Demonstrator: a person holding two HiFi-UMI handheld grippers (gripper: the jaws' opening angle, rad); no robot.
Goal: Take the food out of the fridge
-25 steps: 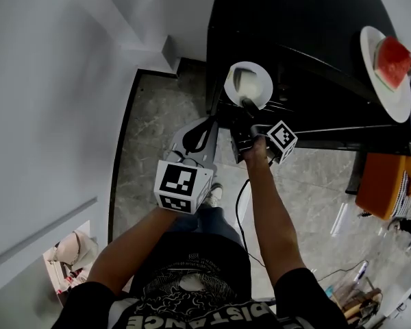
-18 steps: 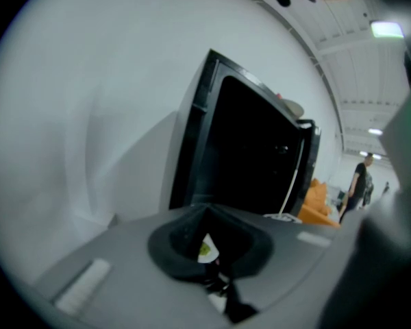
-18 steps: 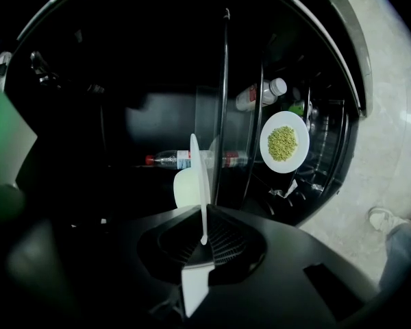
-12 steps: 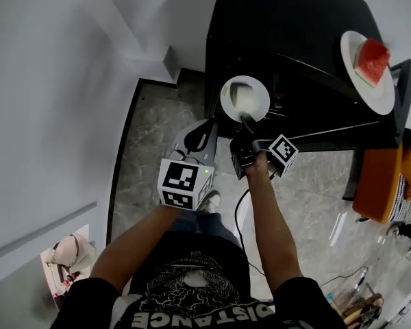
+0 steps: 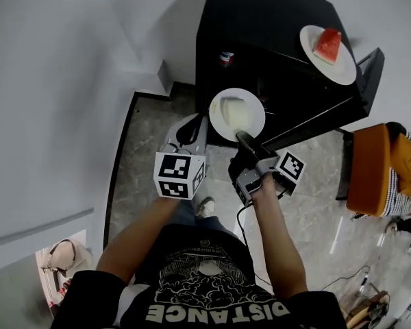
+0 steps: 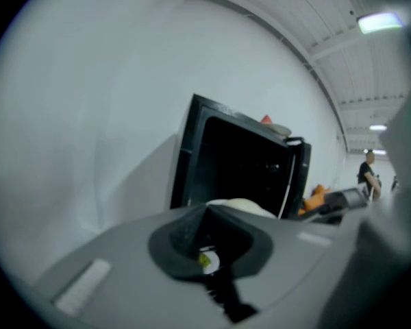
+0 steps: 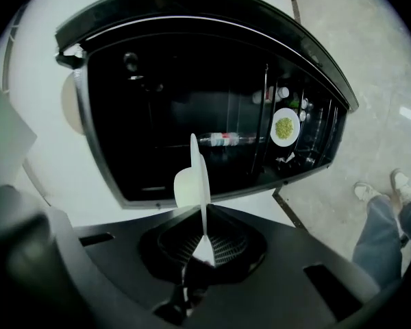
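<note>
A small black fridge point(image 5: 260, 19) stands open against the white wall, its door point(image 5: 366, 70) swung to the right. My right gripper point(image 5: 244, 138) is shut on the rim of a white plate point(image 5: 237, 113) with pale food, held in front of the opening. In the right gripper view the plate point(image 7: 195, 177) stands edge-on between the jaws of my right gripper point(image 7: 204, 244). Inside, a small plate of green food point(image 7: 285, 127) and a bottle point(image 7: 226, 140) show. A plate with a watermelon slice point(image 5: 327, 44) rests on the fridge top. My left gripper point(image 5: 189, 127) is shut and empty, left of the plate.
The white wall point(image 5: 68, 81) runs along the left. An orange seat point(image 5: 368, 170) stands right of the fridge door. A cable point(image 5: 241, 211) lies on the stone floor near the person's shoe point(image 5: 204, 205). In the left gripper view, the fridge point(image 6: 240, 163) is ahead.
My right gripper has lifted the white plate up and back out of the fridge, nearer the person. The left gripper rose a little. The watermelon plate stays on top.
</note>
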